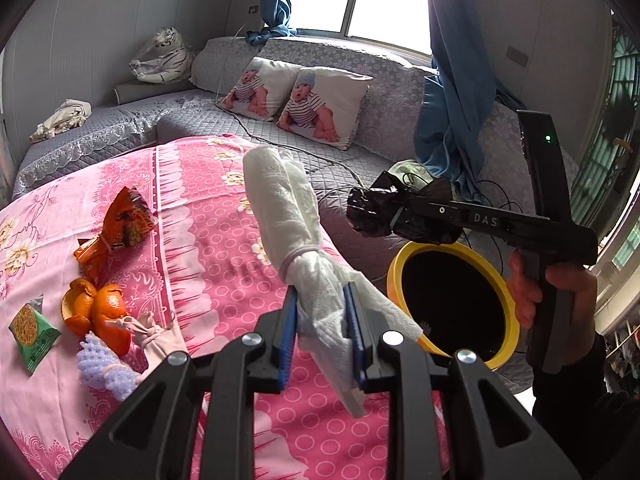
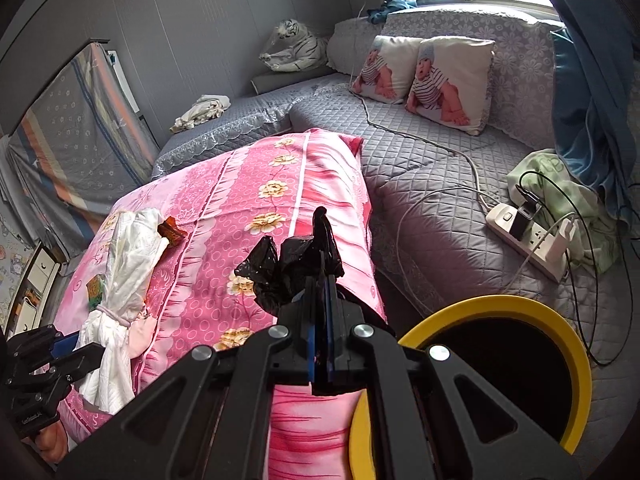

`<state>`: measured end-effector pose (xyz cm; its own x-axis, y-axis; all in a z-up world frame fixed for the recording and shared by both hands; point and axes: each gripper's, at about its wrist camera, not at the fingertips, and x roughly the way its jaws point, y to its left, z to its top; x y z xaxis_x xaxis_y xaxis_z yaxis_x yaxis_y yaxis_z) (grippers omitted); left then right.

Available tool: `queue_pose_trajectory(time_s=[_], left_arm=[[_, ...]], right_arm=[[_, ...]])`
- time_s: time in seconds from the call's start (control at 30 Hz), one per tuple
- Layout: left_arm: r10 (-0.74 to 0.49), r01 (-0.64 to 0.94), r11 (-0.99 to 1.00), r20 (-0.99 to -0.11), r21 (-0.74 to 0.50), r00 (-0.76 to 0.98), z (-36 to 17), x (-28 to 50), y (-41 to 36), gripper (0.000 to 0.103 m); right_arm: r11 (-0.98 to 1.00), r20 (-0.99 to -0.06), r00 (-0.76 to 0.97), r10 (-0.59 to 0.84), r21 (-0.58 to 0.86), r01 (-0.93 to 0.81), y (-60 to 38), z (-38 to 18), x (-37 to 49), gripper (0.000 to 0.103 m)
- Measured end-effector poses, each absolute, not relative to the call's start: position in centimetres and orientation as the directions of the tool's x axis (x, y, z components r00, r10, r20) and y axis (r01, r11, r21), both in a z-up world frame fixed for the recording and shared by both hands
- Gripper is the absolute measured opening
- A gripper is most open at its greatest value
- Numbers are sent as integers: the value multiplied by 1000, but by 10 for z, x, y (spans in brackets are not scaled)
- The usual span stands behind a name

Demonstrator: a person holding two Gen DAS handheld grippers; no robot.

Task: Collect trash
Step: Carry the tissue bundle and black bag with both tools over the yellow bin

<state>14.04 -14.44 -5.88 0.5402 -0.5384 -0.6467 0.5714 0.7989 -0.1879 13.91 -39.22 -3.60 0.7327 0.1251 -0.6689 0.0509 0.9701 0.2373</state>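
Observation:
My left gripper [image 1: 322, 334] is shut on a white tissue bundle [image 1: 280, 196] tied with a band, held above the pink-covered table [image 1: 224, 280]; the bundle also shows in the right wrist view [image 2: 128, 248]. My right gripper [image 2: 320, 312] is shut on a crumpled black plastic bag [image 2: 288, 268], held over the table's right edge next to the yellow-rimmed bin [image 2: 480, 308]. In the left wrist view the black bag [image 1: 380, 208] hangs just above the bin [image 1: 400, 264]. On the table lie an orange wrapper [image 1: 120, 224], orange peels [image 1: 100, 312], a green packet [image 1: 32, 332] and a purple foam net [image 1: 104, 364].
A grey quilted sofa [image 2: 420, 168] wraps around the table, with two baby-print cushions [image 1: 304, 96], a toy tiger [image 1: 164, 56] and a power strip with cables [image 2: 528, 236]. Blue curtains [image 1: 452, 100] hang at the right.

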Motion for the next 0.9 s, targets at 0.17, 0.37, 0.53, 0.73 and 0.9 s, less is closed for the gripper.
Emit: queue_pose_trajectory(time_s=[0.17, 0.37, 0.53, 0.73, 0.9], left_arm=[[-565, 614, 765, -660, -195, 495, -64, 140, -177, 22], [-594, 665, 720, -672, -198, 443, -72, 138, -213, 22], [-623, 708, 677, -666, -198, 410, -72, 133, -242, 22], [-645, 748, 633, -669, -199, 369, -75, 128, -276, 22], [-649, 769, 609, -681, -198, 339, -79, 126, -298, 22]], right_arm=[[967, -679, 730, 75, 229, 113, -417, -37, 127, 3], [959, -691, 723, 2, 206, 194, -449, -36, 110, 3], [948, -694, 717, -59, 186, 259, -472, -36, 93, 3], [932, -699, 707, -107, 177, 316, -494, -37, 79, 3], [918, -708, 694, -130, 179, 354, -512, -43, 69, 3]])
